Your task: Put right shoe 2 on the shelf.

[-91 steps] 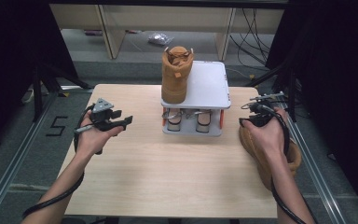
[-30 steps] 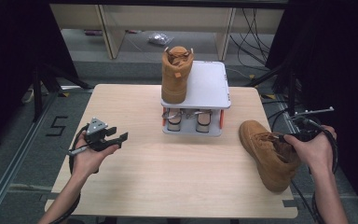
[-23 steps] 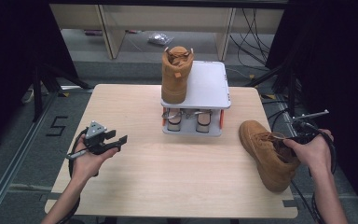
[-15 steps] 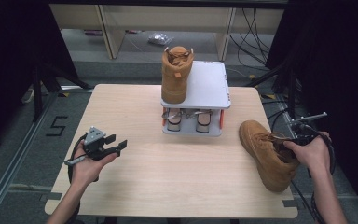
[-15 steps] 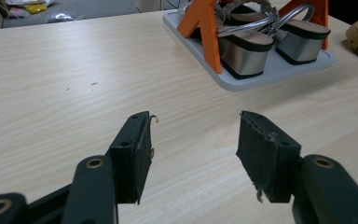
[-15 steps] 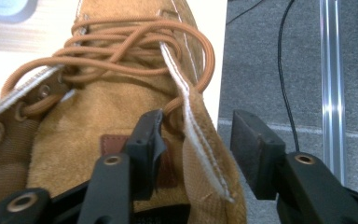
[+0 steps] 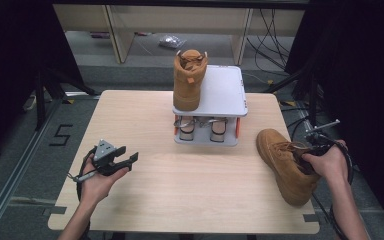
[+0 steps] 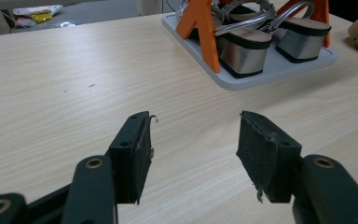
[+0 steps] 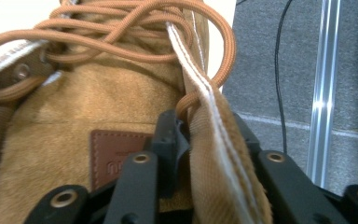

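Observation:
A tan suede boot (image 7: 285, 160) lies on its side at the right of the wooden table (image 7: 190, 190), toe pointing to the front edge. My right gripper (image 7: 306, 159) is at its ankle opening. In the right gripper view its jaws have just been closing and now pinch the boot's collar wall (image 9: 214, 154) beside the laces, with my right gripper (image 9: 205, 126) shut on it. A matching boot (image 7: 189, 80) stands upright on a grey stand (image 7: 225, 92). My left gripper (image 7: 127, 154) hovers low over the table's left part, and my left gripper (image 8: 193, 144) is open with nothing between its pads.
Two silver-heeled shoes (image 7: 200, 129) sit on the stand's lower shelf (image 8: 261, 77) between orange posts. Cables and a metal rail run along the floor right of the table. Shelving stands behind the far edge.
The left hand has drifted down toward the table's front edge. The right hand has sunk a little at the boot's ankle, and the boot has shifted slightly toward the front.

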The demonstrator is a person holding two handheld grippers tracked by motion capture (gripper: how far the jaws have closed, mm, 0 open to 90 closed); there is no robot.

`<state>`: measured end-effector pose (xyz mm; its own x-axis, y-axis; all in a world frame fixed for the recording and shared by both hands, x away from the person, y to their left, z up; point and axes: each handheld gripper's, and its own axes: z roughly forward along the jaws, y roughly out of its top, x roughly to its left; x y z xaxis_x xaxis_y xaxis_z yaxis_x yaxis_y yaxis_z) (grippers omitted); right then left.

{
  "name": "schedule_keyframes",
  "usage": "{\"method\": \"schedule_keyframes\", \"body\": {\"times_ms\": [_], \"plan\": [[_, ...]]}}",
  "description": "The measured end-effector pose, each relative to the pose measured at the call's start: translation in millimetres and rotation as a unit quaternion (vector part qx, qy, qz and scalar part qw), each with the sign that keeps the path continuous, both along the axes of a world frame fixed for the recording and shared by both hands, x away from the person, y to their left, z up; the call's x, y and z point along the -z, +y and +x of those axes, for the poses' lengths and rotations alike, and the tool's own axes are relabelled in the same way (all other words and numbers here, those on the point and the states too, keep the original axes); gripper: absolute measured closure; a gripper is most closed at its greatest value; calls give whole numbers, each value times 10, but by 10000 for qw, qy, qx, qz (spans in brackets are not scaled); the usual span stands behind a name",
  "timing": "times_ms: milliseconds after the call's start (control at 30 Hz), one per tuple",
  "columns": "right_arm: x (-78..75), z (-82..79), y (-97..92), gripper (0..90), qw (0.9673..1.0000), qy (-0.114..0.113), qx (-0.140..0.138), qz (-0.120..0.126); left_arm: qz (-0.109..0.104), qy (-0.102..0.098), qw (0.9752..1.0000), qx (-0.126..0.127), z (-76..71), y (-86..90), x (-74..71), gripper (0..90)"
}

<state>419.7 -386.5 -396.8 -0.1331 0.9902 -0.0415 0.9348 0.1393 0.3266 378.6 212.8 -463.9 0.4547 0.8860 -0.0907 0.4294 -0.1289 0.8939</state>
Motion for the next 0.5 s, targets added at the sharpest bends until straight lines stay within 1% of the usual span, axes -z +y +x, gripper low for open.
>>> {"method": "schedule_keyframes", "body": {"times_ms": [33,67,100,133,200,233,267,300,333,367,400,433,467,500], "plan": [[0,-4,33,734,9998,123,184,14,-11,1,10000,25,-2,-11,-1,437],[14,1,30,747,9999,77,154,11,-13,7,10000,35,-5,-23,1,437],[18,10,15,762,10000,67,30,-9,-15,1,10000,62,-6,-38,9,437],[13,15,17,777,9999,105,-32,-57,20,27,10000,59,-10,-45,11,437],[15,20,17,801,9998,99,-86,-114,14,48,9999,94,-9,-64,33,437],[11,14,36,813,9999,134,33,-85,32,69,9999,108,-10,-67,41,437],[8,20,26,826,9998,133,-45,-121,31,85,9999,92,-15,-73,48,437],[3,16,48,835,9998,168,21,-123,33,79,9999,102,-16,-73,54,437],[13,17,58,844,9999,84,17,-119,48,89,9999,93,-19,-71,55,437],[6,16,74,849,9998,121,12,-170,56,96,9999,85,-21,-67,55,437],[2,14,99,853,9997,107,17,-221,55,98,9999,85,-21,-64,55,437],[-5,18,98,855,9994,104,-81,-310,46,92,9999,77,-20,-59,54,437],[-22,15,115,857,9992,160,-84,-367,23,67,9999,98,-13,-53,59,437],[-28,3,151,858,9993,147,33,-347,28,70,9999,74,-14,-48,57,437]]}}
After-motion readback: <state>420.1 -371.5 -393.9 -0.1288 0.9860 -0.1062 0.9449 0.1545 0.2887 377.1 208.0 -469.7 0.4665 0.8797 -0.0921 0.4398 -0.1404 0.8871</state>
